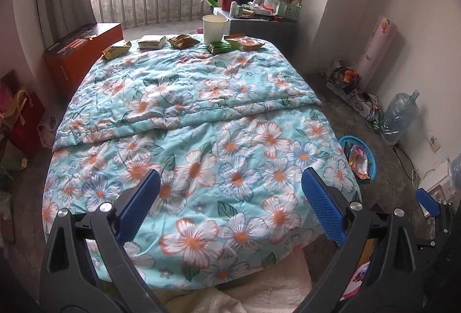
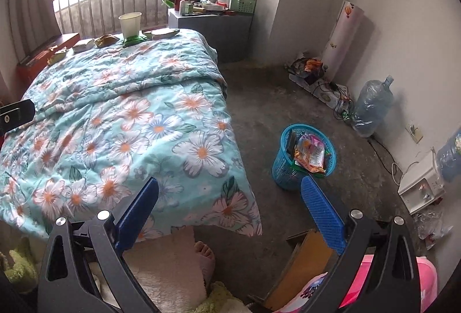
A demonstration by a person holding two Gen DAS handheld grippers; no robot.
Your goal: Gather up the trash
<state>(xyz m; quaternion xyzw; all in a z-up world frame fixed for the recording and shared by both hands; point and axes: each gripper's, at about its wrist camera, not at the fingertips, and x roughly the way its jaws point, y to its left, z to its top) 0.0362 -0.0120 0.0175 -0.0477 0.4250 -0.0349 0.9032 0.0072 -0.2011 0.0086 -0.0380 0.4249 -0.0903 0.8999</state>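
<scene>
Along the far edge of the floral quilt (image 1: 201, 117) lie several snack wrappers: a yellow-green one (image 1: 116, 50), a pale packet (image 1: 151, 41), a brown one (image 1: 181, 41), a green one (image 1: 219, 47) and an orange one (image 1: 244, 43). A white paper cup (image 1: 214, 28) stands among them. My left gripper (image 1: 230, 186) hangs open over the near end of the bed, far from the wrappers. My right gripper (image 2: 230, 192) is open too, above the bed's corner. A blue mesh basket (image 2: 304, 157) holding wrappers stands on the floor just beyond its right finger (image 2: 322, 212).
An orange box (image 1: 77, 53) sits left of the bed. A cluttered grey nightstand (image 2: 213, 25) stands at the bed's far right corner. A water jug (image 2: 371, 105), cables and a white appliance (image 2: 420, 186) line the right wall. A person's bare foot (image 2: 206, 252) rests on the floor below.
</scene>
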